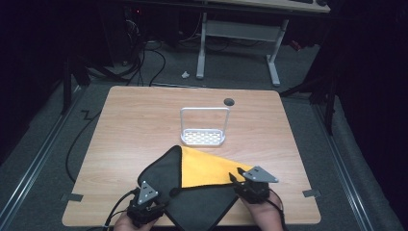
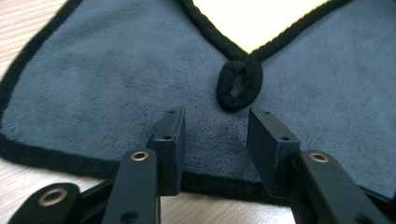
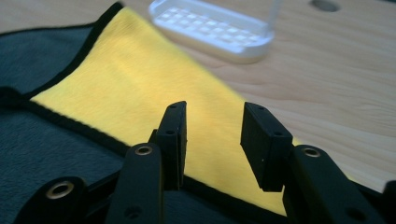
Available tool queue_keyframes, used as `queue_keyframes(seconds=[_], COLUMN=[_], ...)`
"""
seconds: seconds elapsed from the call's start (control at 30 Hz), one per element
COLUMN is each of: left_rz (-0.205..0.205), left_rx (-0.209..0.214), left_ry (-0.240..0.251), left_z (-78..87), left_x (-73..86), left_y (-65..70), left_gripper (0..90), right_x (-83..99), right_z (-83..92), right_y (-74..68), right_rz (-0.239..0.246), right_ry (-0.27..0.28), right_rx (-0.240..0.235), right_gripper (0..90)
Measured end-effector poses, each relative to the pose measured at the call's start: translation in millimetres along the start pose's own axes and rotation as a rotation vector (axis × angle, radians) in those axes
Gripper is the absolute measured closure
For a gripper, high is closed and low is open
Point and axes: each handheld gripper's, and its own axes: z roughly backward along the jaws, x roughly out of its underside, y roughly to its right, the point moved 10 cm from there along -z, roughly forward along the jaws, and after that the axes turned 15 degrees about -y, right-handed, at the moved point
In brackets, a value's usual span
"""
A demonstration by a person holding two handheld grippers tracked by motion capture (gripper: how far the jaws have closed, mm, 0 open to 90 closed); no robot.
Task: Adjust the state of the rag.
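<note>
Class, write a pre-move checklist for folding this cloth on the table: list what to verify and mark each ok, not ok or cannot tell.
1. Left claw open, nothing between its pads: ok.
2. Right claw open, nothing gripped: ok.
3. Cloth fully on the table: not ok, its near corner hangs over the front edge.
4. Hanging loop lying free ahead of the left claw: ok.
5. White rack apart from the cloth: cannot tell, the corner lies very close.
6. Yellow side smooth, unwrinkled: ok.

A dim lab or workshop: a bare wooden table [image 1: 144, 125], floor cables [image 1: 144, 57], a metal-legged desk [image 1: 240, 33] behind.
</note>
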Motion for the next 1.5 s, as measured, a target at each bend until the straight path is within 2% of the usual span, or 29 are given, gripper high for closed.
queue_keyframes(seconds=[0.13, 0.23, 0.3, 0.37, 0.43, 0.5, 0.53, 0.6, 0.63, 0.77, 0.8, 0.83, 0.87, 0.93, 1.0, 1.1, 1.17, 1.2, 1.23, 1.3, 1.37, 1.4, 1.43, 1.5], left_rz=[-0.007, 0.000, -0.004, -0.008, -0.012, -0.021, -0.023, -0.017, -0.015, -0.019, -0.021, -0.023, -0.026, -0.037, -0.046, -0.019, 0.006, 0.018, 0.023, 0.036, 0.032, 0.033, 0.034, 0.044], left_rx=[-0.006, -0.002, -0.005, -0.012, -0.018, -0.032, -0.036, -0.030, -0.027, -0.026, -0.027, -0.028, -0.029, -0.039, -0.059, -0.077, -0.089, -0.099, -0.115, -0.130, -0.159, -0.171, -0.181, -0.175], left_ry=[0.012, 0.019, 0.019, 0.018, 0.019, 0.023, 0.022, 0.023, 0.024, 0.026, 0.026, 0.027, 0.029, 0.029, 0.023, 0.015, 0.005, -0.004, -0.012, -0.018, -0.028, -0.032, -0.033, -0.030], left_z=[-1.1, -1.6, -1.8, -1.8, -1.9, -2.2, -2.1, -1.5, -1.1, -0.8, -0.8, -0.8, -0.9, -0.7, 0.3, 2.8, 4.0, 4.2, 3.8, 2.3, 1.1, 0.3, -0.6, -2.7], left_x=[-0.9, -2.0, -1.9, -1.6, -1.3, -0.9, -0.7, 0.1, 0.6, 1.2, 1.3, 1.5, 1.5, 2.1, 3.4, 4.1, 3.0, 1.5, -0.5, -5.3, -10.3, -13.1, -15.9, -20.4], left_y=[-1.8, -2.5, -2.1, -1.9, -1.0, -0.2, -0.5, -1.5, -1.9, -2.3, -2.2, -2.2, -2.3, -2.9, -6.6, -22.9, -38.8, -46.8, -54.3, -66.9, -79.2, -85.4, -90.8, -99.0], left_gripper=[58.1, 58.7, 58.7, 58.7, 58.8, 58.9, 59.6, 60.6, 60.7, 61.3, 61.3, 61.3, 61.3, 61.4, 61.5, 61.6, 61.6, 61.6, 61.3, 60.1, 59.3, 59.3, 59.3, 59.8], right_x=[7.3, 22.0, 31.8, 34.2, 29.0, 17.4, 10.4, -0.8, -5.0, -8.3, -8.0, -8.9, -9.7, -10.5, -10.0, -12.1, -17.3, -20.6, -23.3, -25.5, -23.4, -20.8, -18.3, -13.8], right_z=[-16.6, -20.3, -22.8, -23.9, -25.1, -28.5, -30.8, -37.7, -43.1, -61.0, -63.1, -64.0, -63.8, -64.3, -60.6, -41.2, -24.8, -18.0, -13.3, -10.7, -14.8, -18.5, -22.7, -32.9], right_y=[-15.9, -17.9, -19.7, -21.8, -30.7, -50.0, -60.3, -74.0, -78.6, -87.0, -86.5, -85.8, -84.3, -79.5, -78.9, -84.2, -76.1, -65.6, -50.6, -13.7, 25.1, 41.5, 56.2, 79.9], right_rz=[0.055, 0.050, 0.064, 0.061, 0.054, 0.104, 0.138, 0.167, 0.170, 0.208, 0.206, 0.197, 0.194, 0.185, 0.181, 0.182, 0.155, 0.131, 0.101, 0.011, -0.060, -0.107, -0.127, -0.162], right_ry=[-0.054, -0.090, -0.117, -0.123, -0.116, -0.107, -0.097, -0.089, -0.094, -0.132, -0.138, -0.136, -0.133, -0.132, -0.128, -0.081, -0.039, -0.020, -0.007, -0.007, -0.026, -0.042, -0.058, -0.092], right_rx=[-0.008, -0.020, -0.022, -0.036, -0.070, -0.100, -0.104, -0.096, -0.111, -0.120, -0.116, -0.124, -0.113, -0.094, -0.099, -0.124, -0.111, -0.097, -0.071, -0.036, 0.017, 0.019, 0.035, 0.063], right_gripper=[60.9, 61.9, 63.1, 63.1, 62.0, 58.7, 57.7, 55.3, 53.8, 50.3, 52.3, 60.7, 70.6, 81.3, 83.4, 83.3, 83.3, 83.3, 83.3, 83.3, 83.2, 83.2, 83.0, 81.0])
